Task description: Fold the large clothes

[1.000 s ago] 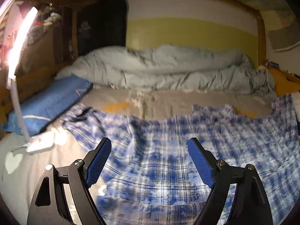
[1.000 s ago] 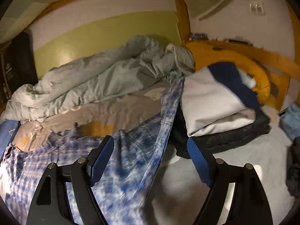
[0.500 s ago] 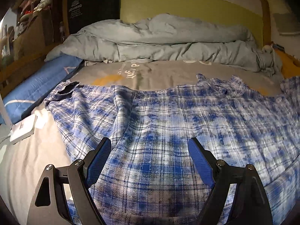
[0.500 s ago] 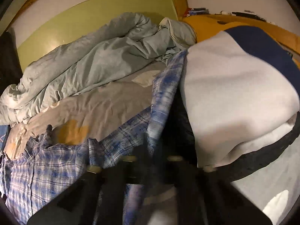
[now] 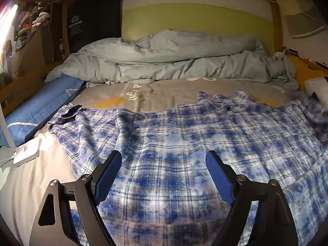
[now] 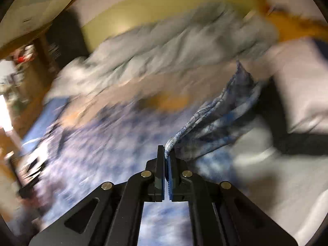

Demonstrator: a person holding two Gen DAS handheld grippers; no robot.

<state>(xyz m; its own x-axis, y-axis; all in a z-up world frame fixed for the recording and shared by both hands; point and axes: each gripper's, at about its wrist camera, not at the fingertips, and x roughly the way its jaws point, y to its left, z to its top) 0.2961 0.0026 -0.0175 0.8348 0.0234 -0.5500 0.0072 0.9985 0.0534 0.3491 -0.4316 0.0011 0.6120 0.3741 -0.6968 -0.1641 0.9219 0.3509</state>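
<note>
A large blue and white plaid shirt (image 5: pixel 184 147) lies spread across the bed, its collar at the far side and one cuff at the left. My left gripper (image 5: pixel 164 170) hovers just above the shirt's near part, open, with nothing between its blue pads. In the blurred right wrist view my right gripper (image 6: pixel 166 153) is shut on the shirt's right sleeve edge (image 6: pixel 215 110). The pinched cloth rises from the jaws and trails up and to the right.
A crumpled grey-green duvet (image 5: pixel 174 61) fills the back of the bed. A blue pillow (image 5: pixel 41 108) and a white lamp base (image 5: pixel 26 151) lie at the left. A folded white and navy pile (image 6: pixel 301 86) on dark cloth sits right of the shirt.
My right gripper closed on the shirt's right sleeve edge and swung left with it. My left gripper sank closer to the shirt and stayed open.
</note>
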